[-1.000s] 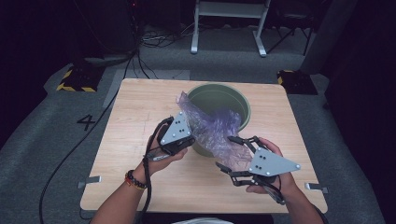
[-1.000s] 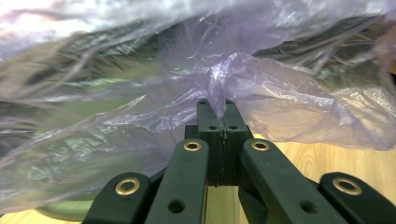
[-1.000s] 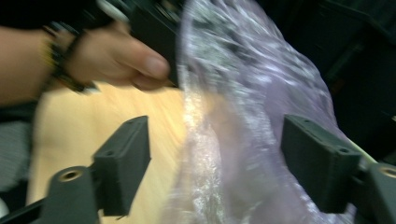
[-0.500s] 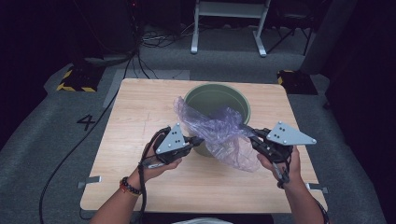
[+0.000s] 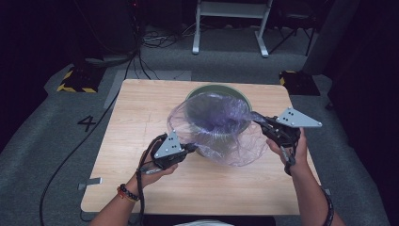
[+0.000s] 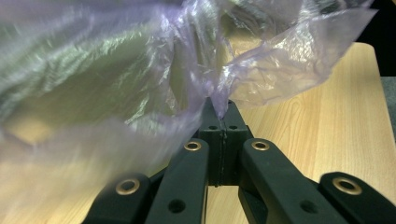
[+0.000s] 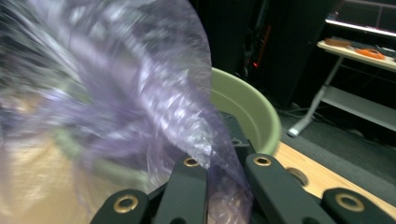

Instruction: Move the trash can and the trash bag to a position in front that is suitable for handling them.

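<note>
Both tongs are clamped on the rim of a thin purple plastic bag: the left tongs pinch its near edge, the right tongs its far-right edge, after just closing on the film. Pulled apart this way, they stretch the bag's mouth wide over the green bucket standing on the wooden table, probably so the bag can line it. Of writing, a single "4" is marked on the grey floor left of the table.
</note>
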Action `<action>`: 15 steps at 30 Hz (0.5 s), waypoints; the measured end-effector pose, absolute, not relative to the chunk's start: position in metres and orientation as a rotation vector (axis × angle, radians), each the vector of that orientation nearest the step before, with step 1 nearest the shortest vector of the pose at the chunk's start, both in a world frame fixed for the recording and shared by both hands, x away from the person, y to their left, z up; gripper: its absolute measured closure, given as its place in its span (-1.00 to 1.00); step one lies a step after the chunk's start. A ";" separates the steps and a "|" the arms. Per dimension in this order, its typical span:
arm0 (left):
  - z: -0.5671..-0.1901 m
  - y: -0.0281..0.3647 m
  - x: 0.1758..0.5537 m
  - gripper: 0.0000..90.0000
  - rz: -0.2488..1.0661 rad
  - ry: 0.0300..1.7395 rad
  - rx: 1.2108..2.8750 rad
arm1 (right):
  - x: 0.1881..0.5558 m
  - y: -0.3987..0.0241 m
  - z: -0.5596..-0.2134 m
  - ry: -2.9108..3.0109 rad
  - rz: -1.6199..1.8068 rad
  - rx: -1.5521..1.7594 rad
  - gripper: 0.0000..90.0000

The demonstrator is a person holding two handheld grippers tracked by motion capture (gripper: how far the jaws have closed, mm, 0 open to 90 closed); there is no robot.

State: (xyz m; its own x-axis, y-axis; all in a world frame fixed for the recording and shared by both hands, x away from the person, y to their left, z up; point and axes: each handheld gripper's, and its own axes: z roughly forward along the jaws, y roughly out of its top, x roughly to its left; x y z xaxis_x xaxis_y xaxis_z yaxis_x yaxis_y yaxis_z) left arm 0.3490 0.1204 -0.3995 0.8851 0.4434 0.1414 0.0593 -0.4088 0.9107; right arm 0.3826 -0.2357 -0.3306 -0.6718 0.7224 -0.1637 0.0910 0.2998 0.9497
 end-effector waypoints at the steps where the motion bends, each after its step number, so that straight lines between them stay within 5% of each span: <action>1: -0.401 0.121 0.351 1.00 0.439 0.371 1.966 | 0.385 -0.237 -0.331 1.989 1.397 0.729 0.99; 11: -0.415 0.125 0.361 0.99 0.440 0.412 1.987 | 0.415 -0.243 -0.347 1.995 1.353 0.827 0.99; 15: -0.417 0.132 0.360 0.46 0.450 0.440 1.965 | 0.418 -0.246 -0.348 1.992 1.360 0.841 1.00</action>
State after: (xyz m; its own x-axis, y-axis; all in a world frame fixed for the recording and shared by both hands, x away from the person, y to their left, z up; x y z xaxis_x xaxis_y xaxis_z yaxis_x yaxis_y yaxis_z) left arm 0.3600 0.1323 -0.4168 0.8627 0.4917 0.1181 0.1069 -0.4056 0.9078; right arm 0.4179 -0.2465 -0.3479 -0.6336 0.7657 -0.1106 0.1755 0.2815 0.9434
